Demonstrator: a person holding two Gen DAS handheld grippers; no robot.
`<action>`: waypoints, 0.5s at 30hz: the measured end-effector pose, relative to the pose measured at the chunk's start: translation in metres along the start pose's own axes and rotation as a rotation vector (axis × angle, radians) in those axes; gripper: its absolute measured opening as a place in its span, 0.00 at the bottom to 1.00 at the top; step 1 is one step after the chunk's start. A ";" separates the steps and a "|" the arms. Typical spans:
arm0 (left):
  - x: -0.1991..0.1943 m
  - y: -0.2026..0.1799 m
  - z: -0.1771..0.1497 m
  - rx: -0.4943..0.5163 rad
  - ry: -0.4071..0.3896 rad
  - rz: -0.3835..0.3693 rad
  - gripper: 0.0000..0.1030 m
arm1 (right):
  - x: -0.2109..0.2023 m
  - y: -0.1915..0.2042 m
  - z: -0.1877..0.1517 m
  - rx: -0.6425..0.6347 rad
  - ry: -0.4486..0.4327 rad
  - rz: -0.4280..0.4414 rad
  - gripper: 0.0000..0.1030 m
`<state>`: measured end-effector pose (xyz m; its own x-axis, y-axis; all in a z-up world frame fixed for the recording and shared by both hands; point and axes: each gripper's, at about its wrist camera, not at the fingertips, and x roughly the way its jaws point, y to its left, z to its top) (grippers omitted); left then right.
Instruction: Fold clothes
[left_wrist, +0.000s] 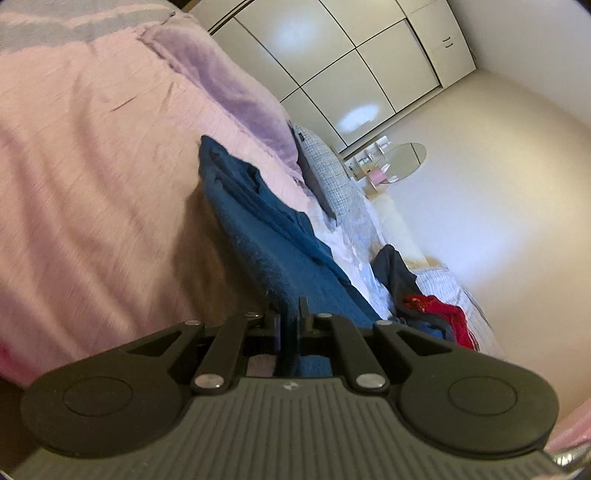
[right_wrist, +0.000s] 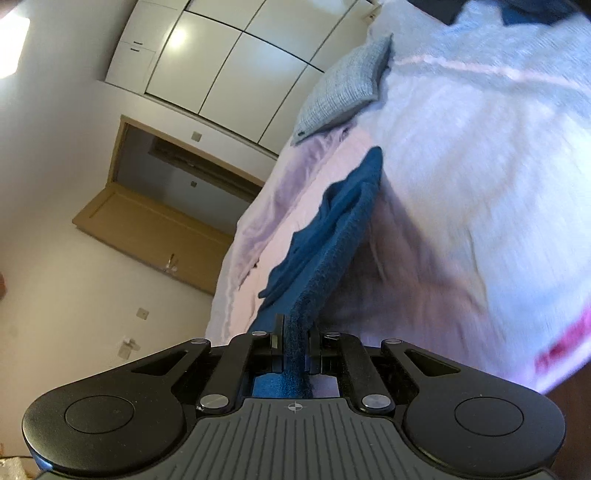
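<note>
Gripping the blue garment (left_wrist: 258, 236) at one edge, the left gripper (left_wrist: 290, 321) is closed on it. The right gripper (right_wrist: 295, 339) is also closed on this cloth, which hangs stretched above the pink bed (left_wrist: 92, 166).

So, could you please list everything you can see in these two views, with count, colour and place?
blue garment: one, dark teal, stretched over the bed, pinched at both grippers
bedspread: one, pink, covering the bed
blanket: one, lilac, far end of the bed
cushion: one, grey knit, by the blanket
clothes pile: red and dark items, on the bed's far side
wardrobe: white panelled doors, back wall
door: one, wooden, open
mirror: one, oval, on the wall
left gripper: black, shut on the garment
right gripper: black, shut on the garment
</note>
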<state>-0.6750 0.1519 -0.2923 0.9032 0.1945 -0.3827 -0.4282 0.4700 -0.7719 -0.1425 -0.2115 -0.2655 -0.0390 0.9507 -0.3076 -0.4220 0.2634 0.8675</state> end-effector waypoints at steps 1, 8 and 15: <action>-0.009 0.002 -0.008 -0.011 0.008 0.006 0.04 | -0.008 -0.001 -0.011 0.011 0.007 -0.008 0.06; -0.042 0.016 -0.038 -0.078 0.041 0.033 0.04 | -0.033 -0.001 -0.054 0.076 0.087 -0.059 0.06; 0.014 0.018 0.033 -0.121 0.045 -0.038 0.04 | -0.006 0.021 0.005 0.026 0.087 -0.001 0.06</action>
<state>-0.6692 0.1909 -0.2945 0.9177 0.1384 -0.3724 -0.3967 0.3683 -0.8408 -0.1465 -0.2105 -0.2434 -0.1176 0.9329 -0.3404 -0.3988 0.2696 0.8765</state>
